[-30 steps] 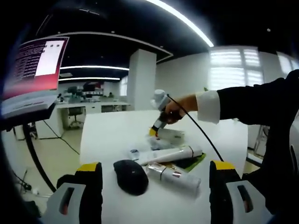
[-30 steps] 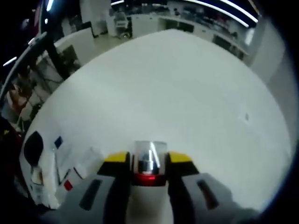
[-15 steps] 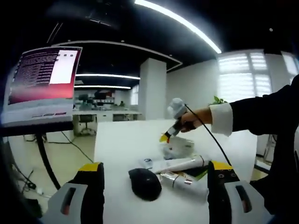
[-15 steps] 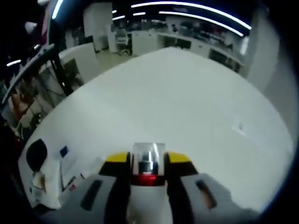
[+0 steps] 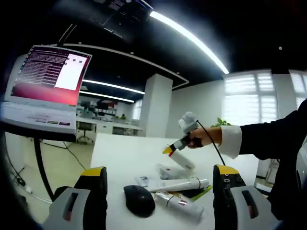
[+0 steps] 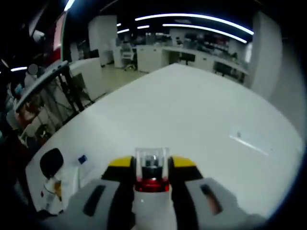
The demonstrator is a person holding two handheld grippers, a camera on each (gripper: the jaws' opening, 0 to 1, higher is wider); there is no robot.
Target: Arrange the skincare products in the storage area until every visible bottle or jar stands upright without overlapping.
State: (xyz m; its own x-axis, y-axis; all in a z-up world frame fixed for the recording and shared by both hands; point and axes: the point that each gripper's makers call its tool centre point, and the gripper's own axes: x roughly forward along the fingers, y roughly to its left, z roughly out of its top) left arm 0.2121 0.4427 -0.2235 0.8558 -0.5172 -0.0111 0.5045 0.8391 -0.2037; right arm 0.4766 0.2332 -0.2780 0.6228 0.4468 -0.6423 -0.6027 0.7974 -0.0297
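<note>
R gripper has its yellow-tipped fingers clamped on a white bottle with a red collar and clear cap. In the right gripper view the cap points forward over the bare white counter. In the left gripper view the same R gripper is raised above the counter, bottle hanging tilted below the fingers, clear of the surface as far as I can tell. Prob lifted so it can be turned base-down and stood on open counter, away from the pile.

L gripper hangs low near the counter's near edge w/ fingers wide apart, nothing between them. Looks like it's waiting for its turn.

Rest of the skincare lies in a heap near that near edge: long white tube w/ silver cap on its side, silver-and-white bottle lying next to it and partly under/against it, small flat white packet w/ blue mark beside them, green flat item poking out beneath. A black rounded puck-like object sits at the pile's L end; can't tell if it's a jar or lid. Right gripper view shows the same heap at the counter's edge, blurred.

Judgement: early in task. One bottle in hand, not yet set upright; the others lie flat and overlapping, need separating and standing one by one. Risk: the tall narrow bottle could tip on release if put down tilted.
</note>
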